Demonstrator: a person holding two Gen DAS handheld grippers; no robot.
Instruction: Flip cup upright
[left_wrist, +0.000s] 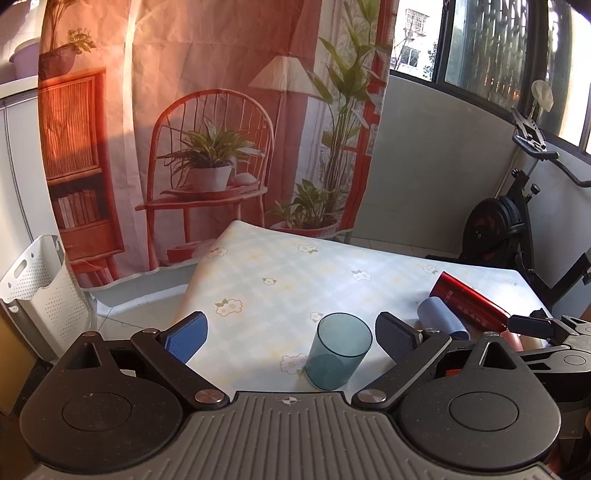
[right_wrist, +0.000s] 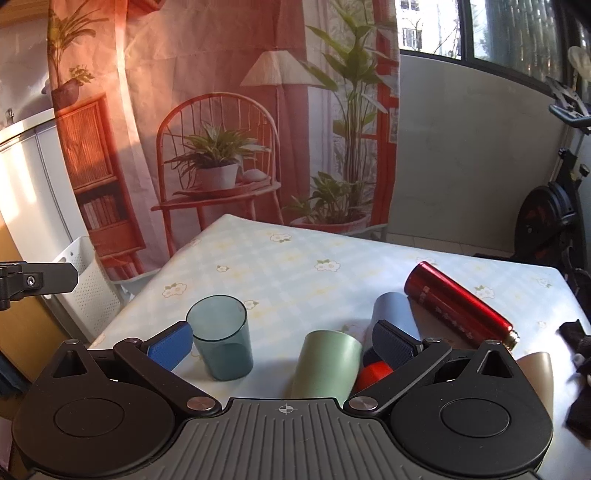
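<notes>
A clear teal cup (left_wrist: 338, 350) stands upright on the flowered tablecloth, between my left gripper's (left_wrist: 291, 336) open fingers but nearer the right one, untouched. It also shows in the right wrist view (right_wrist: 221, 341), left of centre. My right gripper (right_wrist: 282, 345) is open, its fingers on either side of a light green cup (right_wrist: 327, 363) that lies on its side with the base toward me. A blue-grey cup (right_wrist: 393, 314) lies on its side behind the right finger (right_wrist: 393, 345), and a red-orange cup (right_wrist: 373, 373) lies below it.
A red metal bottle (right_wrist: 458, 308) lies on its side at the right of the table (right_wrist: 295, 258). A beige cup (right_wrist: 537, 373) lies at the right edge, dark cloth (right_wrist: 581, 354) beyond it. A white perforated basket (left_wrist: 37, 291) stands on the floor at the left, an exercise bike (left_wrist: 517, 221) at the right.
</notes>
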